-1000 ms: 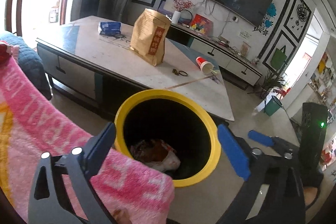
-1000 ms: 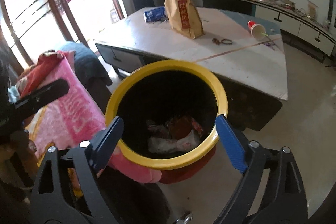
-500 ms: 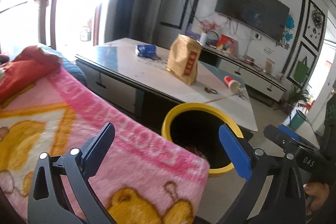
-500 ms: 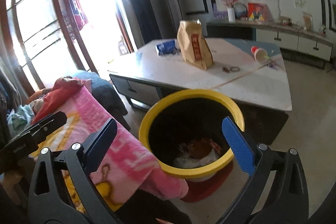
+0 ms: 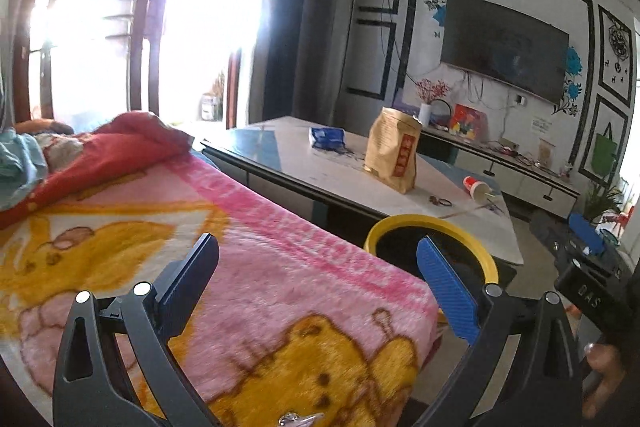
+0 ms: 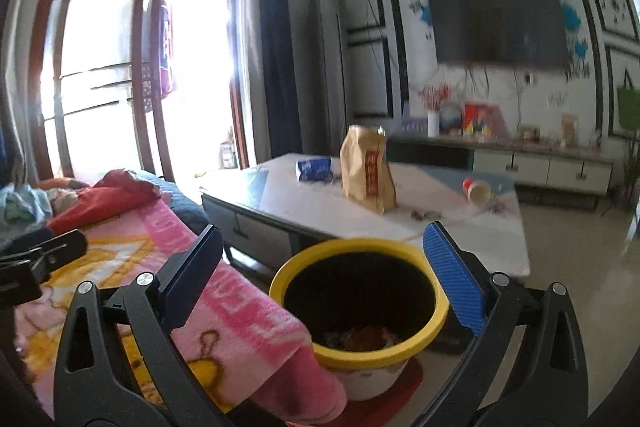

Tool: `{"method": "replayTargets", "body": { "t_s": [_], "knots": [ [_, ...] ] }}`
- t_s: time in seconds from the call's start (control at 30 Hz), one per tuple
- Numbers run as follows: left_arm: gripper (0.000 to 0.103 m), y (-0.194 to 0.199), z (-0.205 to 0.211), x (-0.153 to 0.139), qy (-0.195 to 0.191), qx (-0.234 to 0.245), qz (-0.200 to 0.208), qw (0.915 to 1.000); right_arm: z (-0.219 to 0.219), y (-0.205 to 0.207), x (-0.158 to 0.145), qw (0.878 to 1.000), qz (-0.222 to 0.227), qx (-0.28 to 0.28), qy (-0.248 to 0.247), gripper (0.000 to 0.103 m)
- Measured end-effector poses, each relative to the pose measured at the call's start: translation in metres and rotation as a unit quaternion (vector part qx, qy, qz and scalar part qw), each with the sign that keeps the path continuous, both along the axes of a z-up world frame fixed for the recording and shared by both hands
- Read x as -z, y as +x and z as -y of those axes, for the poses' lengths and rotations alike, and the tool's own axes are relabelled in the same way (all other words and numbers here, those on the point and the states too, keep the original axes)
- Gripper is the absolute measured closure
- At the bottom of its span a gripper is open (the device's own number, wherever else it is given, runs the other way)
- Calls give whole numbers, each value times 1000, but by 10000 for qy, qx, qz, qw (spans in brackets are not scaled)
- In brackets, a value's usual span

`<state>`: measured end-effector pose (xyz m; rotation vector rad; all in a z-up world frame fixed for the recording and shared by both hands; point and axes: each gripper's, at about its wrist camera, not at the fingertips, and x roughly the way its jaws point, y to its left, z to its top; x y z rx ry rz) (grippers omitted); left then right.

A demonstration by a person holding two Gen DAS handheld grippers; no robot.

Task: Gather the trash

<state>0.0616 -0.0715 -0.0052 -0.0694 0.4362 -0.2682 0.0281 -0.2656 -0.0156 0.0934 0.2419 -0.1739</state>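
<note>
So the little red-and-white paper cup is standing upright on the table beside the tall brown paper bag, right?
Not quite. The paper cup is on the table, near the brown paper bag, but it is lying on its side, not standing upright. The left wrist view shows it tipped over, its open mouth facing sideways; the right wrist view agrees. The bag does stand upright.

Yellow-rimmed round black bin (image 6: pixel 360 307) stands on the floor, mouth open upward, wrappers low inside. Pink cartoon-print fleece blanket (image 5: pixel 260 287) crowds its near-left side, its edge at the rim. Behind the bin, touching or just beside it, the low white-topped coffee table (image 6: pixel 340 215). Tabletop obstacles: upright tan paper bag (image 6: pixel 366 169), blue packet (image 6: pixel 314 169) beside it, tipped red-and-white paper cup (image 6: pixel 476 189) well to the right. Open tabletop between bag and cup. Bare floor (image 6: pixel 572 267) right of the table.
</note>
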Motion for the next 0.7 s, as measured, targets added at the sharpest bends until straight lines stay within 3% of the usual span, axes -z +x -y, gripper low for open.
{"method": "replayTargets", "body": {
  "t_s": [0.7],
  "knots": [
    [6, -12, -17, 3, -48, -231, -54, 9997, -9, 1, 2, 9999, -83, -143, -16, 11]
  ]
}}
